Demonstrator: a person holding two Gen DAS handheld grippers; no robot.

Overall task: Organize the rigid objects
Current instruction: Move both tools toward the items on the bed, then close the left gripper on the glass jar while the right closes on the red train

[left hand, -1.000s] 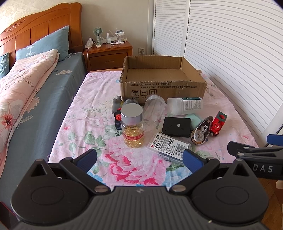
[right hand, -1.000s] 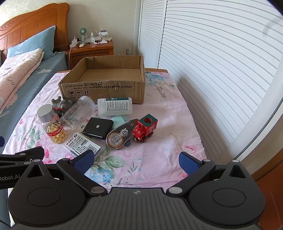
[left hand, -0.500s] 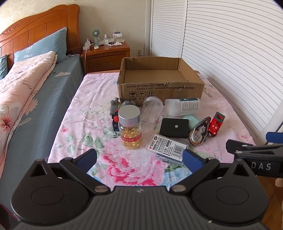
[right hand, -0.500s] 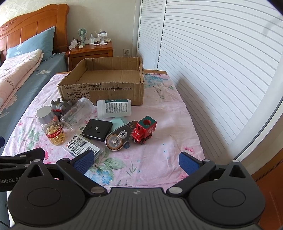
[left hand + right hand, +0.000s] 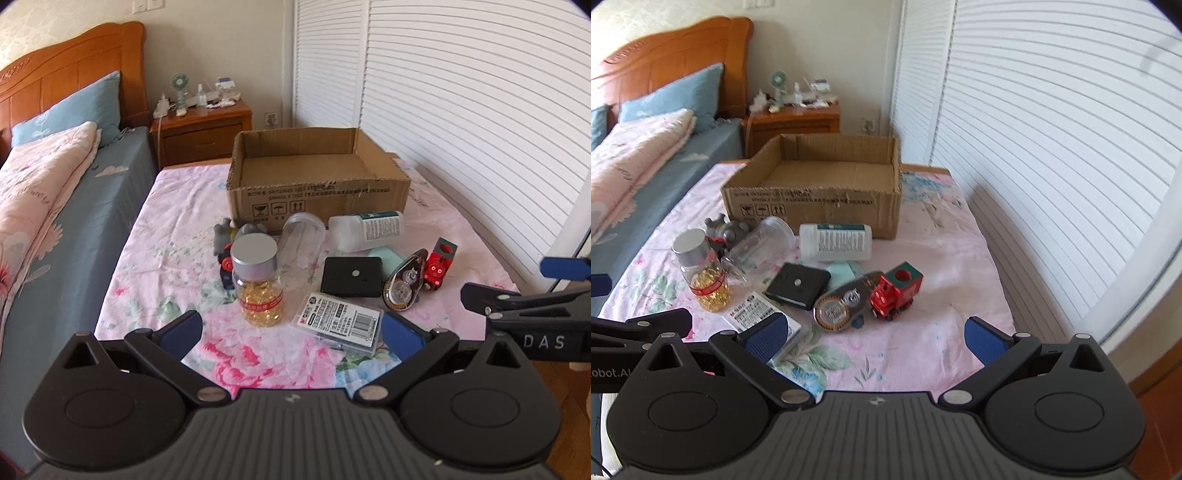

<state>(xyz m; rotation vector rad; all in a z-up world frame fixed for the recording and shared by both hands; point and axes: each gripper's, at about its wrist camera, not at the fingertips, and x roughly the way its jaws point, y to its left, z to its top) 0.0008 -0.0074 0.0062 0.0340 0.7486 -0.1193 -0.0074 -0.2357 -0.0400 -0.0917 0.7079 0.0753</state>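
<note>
Item: loose rigid goods on a floral pink tablecloth (image 5: 177, 229), awaiting the open brown cardboard box (image 5: 317, 184) behind them, which shows nothing inside.

- Clear glass jar with silver lid and golden capsules (image 5: 258, 284) — upright, nearest the left gripper (image 5: 291, 330). Likely weighty and smooth-sided; best taken across the body below the lid.
- Clear empty plastic tumbler (image 5: 301, 240) — on its side; light, probably prone to roll.
- White plastic bottle with green label (image 5: 365, 230) — lying just before the box wall; grip across its middle.
- Flat black square case (image 5: 351, 277) and flat labelled clear packet (image 5: 340, 321) — low profile, awkward; take by the edges.
- Teardrop correction-tape dispenser (image 5: 842, 306), touching the red wooden toy train (image 5: 895, 291); the train's blocky body offers firm flats.
- Grey toy figure (image 5: 240, 232), partly hidden behind the jar.

Left gripper: jaws spread wide, empty. Right gripper (image 5: 875, 339): likewise spread, holding nothing, hovering short of the dispenser.
</note>
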